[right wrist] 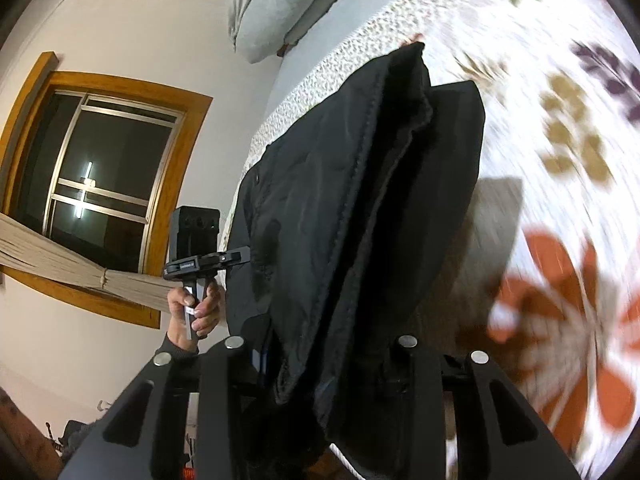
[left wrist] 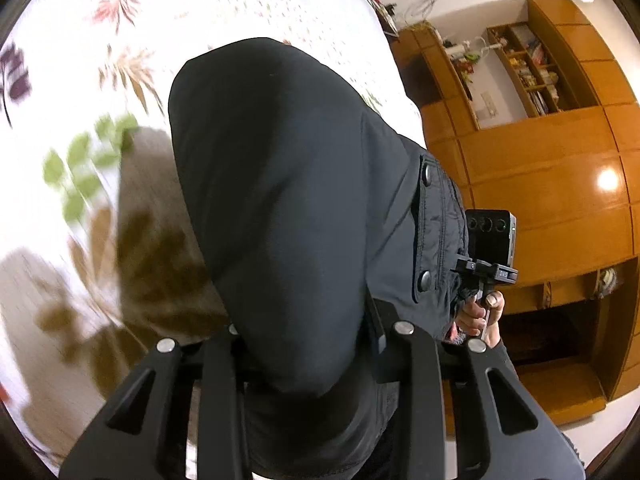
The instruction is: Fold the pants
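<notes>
Left gripper (left wrist: 304,360): jaws narrowed onto dark cloth; the pants (left wrist: 280,168) fill the gap between the fingers, so it reads as a pinch on one end of the fabric.
Right gripper (right wrist: 332,364): same story, jaws drawn in with a thick bunch of the pants (right wrist: 360,200) between them; several layers and a stitched seam hang over the fingers.
Pants, place: lifted, slung between the two grippers, draping forward and away from each camera over the bedspread (left wrist: 240,4); whether the far end touches the bed I cannot tell.
Pants, long axis: seems to run from one gripper to the other, side to side before the person; the snap-button placket sits at the right-hand end in the left wrist view.
Which hand is nearer: neither, as each holds its own end; the coming fold, I judge, turns on bringing the two held ends together or laying the span flat on the bed.
Hands: the right hand (left wrist: 480,316) shows past the cloth in the left view, the left hand (right wrist: 196,308) in the right view, each on a grip handle.
Bed: flower-printed cover, blurred, below and beyond the cloth.
Far: wooden cabinet (left wrist: 540,184) on one side, window (right wrist: 108,176) and grey pillow (right wrist: 276,4) on the other.
Count: one pair of pants, two grippers, two hands, one pillow.
</notes>
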`<action>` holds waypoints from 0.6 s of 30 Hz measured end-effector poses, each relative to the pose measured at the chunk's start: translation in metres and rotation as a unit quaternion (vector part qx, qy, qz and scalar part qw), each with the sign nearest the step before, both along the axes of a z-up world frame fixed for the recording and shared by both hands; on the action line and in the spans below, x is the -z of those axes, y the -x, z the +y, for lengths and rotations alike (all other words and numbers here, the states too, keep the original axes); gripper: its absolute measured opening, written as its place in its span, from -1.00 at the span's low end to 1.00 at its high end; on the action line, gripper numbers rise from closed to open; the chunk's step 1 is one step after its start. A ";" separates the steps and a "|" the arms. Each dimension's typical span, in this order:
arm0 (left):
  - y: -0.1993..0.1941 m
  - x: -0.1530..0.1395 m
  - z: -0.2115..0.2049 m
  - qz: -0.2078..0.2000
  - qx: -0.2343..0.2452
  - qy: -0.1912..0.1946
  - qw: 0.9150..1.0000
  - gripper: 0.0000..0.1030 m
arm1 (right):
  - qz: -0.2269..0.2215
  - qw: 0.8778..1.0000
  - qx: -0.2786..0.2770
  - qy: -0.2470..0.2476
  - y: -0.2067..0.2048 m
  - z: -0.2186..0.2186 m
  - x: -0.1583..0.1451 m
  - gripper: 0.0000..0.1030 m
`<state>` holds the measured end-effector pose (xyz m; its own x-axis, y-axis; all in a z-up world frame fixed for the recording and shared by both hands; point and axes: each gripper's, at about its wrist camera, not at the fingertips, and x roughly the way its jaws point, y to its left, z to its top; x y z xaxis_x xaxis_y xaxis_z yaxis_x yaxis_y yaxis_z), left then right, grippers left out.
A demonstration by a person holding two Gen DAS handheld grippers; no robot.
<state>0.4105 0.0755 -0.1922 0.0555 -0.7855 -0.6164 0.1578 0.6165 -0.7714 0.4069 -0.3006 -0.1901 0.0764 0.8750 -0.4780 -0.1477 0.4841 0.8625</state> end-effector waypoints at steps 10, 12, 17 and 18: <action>-0.104 0.016 0.050 0.014 -0.045 -0.029 0.998 -0.40 | 0.011 1.000 -0.006 0.017 -0.102 0.055 0.024 -0.30; -0.120 0.025 0.060 0.022 -0.054 -0.036 0.998 -0.39 | 0.013 1.000 -0.010 0.025 -0.118 0.069 0.026 -0.29; -0.138 0.044 0.083 0.036 -0.064 -0.050 0.996 -0.34 | 0.030 0.999 -0.010 0.031 -0.139 0.077 0.048 -0.30; -0.140 0.046 0.086 0.036 -0.064 -0.051 0.996 -0.32 | 0.034 0.999 -0.009 0.033 -0.139 0.076 0.052 -0.30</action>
